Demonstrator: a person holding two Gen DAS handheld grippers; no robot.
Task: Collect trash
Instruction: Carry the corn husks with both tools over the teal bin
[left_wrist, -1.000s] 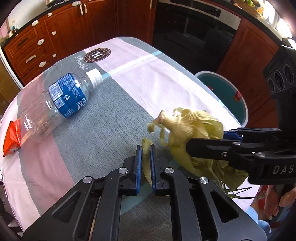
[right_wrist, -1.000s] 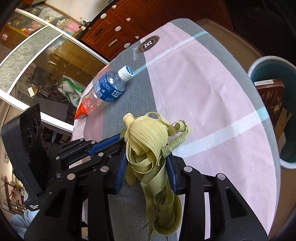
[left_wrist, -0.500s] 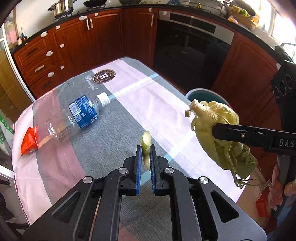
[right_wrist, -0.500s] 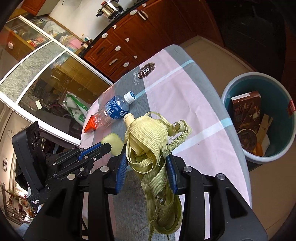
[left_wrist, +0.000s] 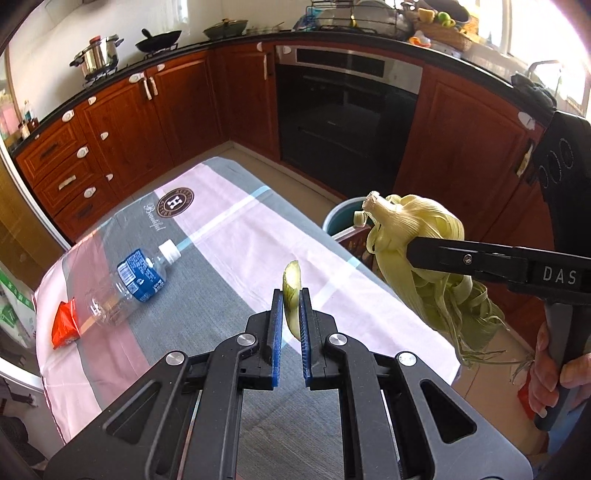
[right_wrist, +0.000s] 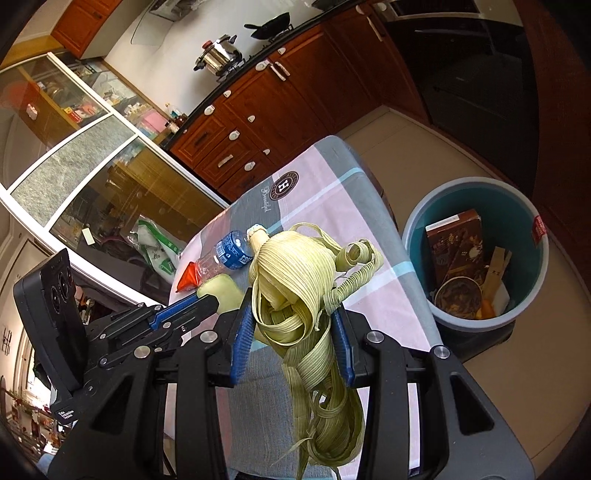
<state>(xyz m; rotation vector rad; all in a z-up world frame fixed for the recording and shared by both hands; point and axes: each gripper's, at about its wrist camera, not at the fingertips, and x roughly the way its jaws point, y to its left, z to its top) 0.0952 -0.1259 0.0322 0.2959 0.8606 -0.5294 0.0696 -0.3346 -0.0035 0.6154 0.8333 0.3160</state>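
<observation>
My left gripper (left_wrist: 291, 301) is shut on a thin pale green peel piece (left_wrist: 291, 286), held up above the table. My right gripper (right_wrist: 291, 314) is shut on a bundle of corn husks (right_wrist: 295, 280) whose strips hang down below the pads. In the left wrist view the husk bundle (left_wrist: 417, 240) hangs at the right, just past the table edge, near the teal trash bin (left_wrist: 341, 218). From the right wrist the bin (right_wrist: 472, 325) stands on the floor to the right, holding a brown box and scraps. The left gripper (right_wrist: 210, 301) with its peel is just left of the husks.
An empty plastic bottle (left_wrist: 136, 280) with a blue label lies on the striped tablecloth (left_wrist: 229, 236), an orange wrapper (left_wrist: 64, 325) beside its base. Wooden cabinets (left_wrist: 122, 122) and a black oven (left_wrist: 347, 110) ring the room. A person's hand (left_wrist: 554, 373) grips the right handle.
Both grippers have risen off the table with their loads. The husk bundle has swung right, out over the table edge toward the bin. The bottle and wrapper have stayed put.
</observation>
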